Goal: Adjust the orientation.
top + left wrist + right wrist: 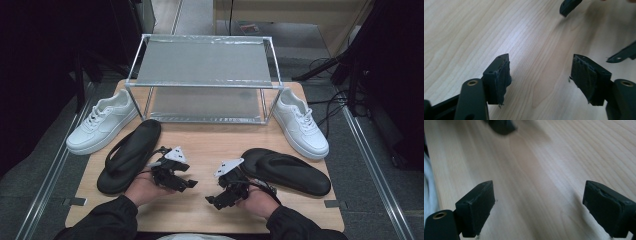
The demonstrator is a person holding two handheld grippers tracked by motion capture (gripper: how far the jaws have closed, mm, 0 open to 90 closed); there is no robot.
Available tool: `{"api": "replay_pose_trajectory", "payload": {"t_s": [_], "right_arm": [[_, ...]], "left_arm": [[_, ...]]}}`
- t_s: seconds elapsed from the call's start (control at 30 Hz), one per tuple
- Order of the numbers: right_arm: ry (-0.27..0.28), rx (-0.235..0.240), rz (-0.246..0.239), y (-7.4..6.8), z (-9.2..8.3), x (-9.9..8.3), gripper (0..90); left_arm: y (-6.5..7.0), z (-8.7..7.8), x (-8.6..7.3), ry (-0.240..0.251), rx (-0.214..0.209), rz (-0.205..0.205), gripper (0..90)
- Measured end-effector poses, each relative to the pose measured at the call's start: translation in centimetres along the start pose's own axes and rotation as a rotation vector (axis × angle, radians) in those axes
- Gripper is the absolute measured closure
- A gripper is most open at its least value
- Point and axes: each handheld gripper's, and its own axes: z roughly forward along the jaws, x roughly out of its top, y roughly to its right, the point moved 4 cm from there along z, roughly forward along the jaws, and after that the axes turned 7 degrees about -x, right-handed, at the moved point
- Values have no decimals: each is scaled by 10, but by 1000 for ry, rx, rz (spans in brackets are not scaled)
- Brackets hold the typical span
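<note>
Presently, both grippers are held released and empty near the desk's (200, 145) front edge: left gripper (191, 184) beside the left black sandal (127, 155), right gripper (210, 201) beside the right black sandal (290, 172). Each sandal should be gripped at its strap.

Even overhead light is falling on the pale wooden tabletop (210, 145) in the high view, while the floor and room around it are sinking into near-black on both sides. The silver mesh top shelf of the metal-framed rack (205, 62) is catching a soft sheen and throwing a faint shadow beneath. The picture is slightly soft, and straight edges are bowing a little toward the corners.

In the left gripper view, the wood is glowing bright, almost washed out at the upper left; the black ribbed rubber pads (584, 75) are looking sharp, while dark shapes at the top are blurring.

In the right gripper view, soft shadows are crossing the grain, and the far end is falling out of focus.
</note>
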Motion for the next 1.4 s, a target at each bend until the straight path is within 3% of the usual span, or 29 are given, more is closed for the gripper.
{"api": "replay_pose_trajectory", "payload": {"t_s": [0.07, 0.17, 0.3, 0.37, 0.47, 0.5, 0.63, 0.73, 0.83, 0.93, 1.1, 1.17, 1.3, 1.4], "right_arm": [[16, 22, 17, -1, -3, 2, 119], [26, -4, 29, 1, -6, 5, 138], [36, 11, -45, 4, -12, 6, 133], [35, 16, -35, 6, -14, 7, 133], [43, -4, -31, 9, -17, 9, 167], [59, -14, -50, 10, -20, 11, 187], [122, -23, -61, 15, -30, 15, 269], [144, -59, -59, 17, -38, 19, 419], [148, -10, -36, 20, -41, 26, 459], [162, -23, -26, 21, -41, 30, 476], [164, 0, -44, 21, -36, 34, 509], [171, 14, -65, 19, -33, 36, 518], [155, 19, -123, 15, -27, 38, 526], [117, 38, -111, 14, -22, 41, 529]], "left_arm": [[-2, -2, -2, -1, -11, 3, 364], [-2, -3, 0, -20, -13, -13, 360], [0, -10, 2, -6, -11, -18, 382], [0, -16, 4, 14, -1, -24, 396], [-1, -23, 11, 61, -75, -61, 378], [-1, -24, 12, 67, -77, -70, 378], [-5, -30, 13, 54, -37, -69, 431], [-7, -38, 7, 47, -10, -73, 435], [-6, -47, 2, 58, 14, -77, 417], [-8, -55, -2, 67, 32, -96, 418], [-10, -66, -11, 38, 63, -118, 480], [-11, -71, -14, 48, 69, -137, 489], [-12, -79, -21, 56, 83, -161, 494], [-16, -86, -26, 66, 108, -170, 508]]}}
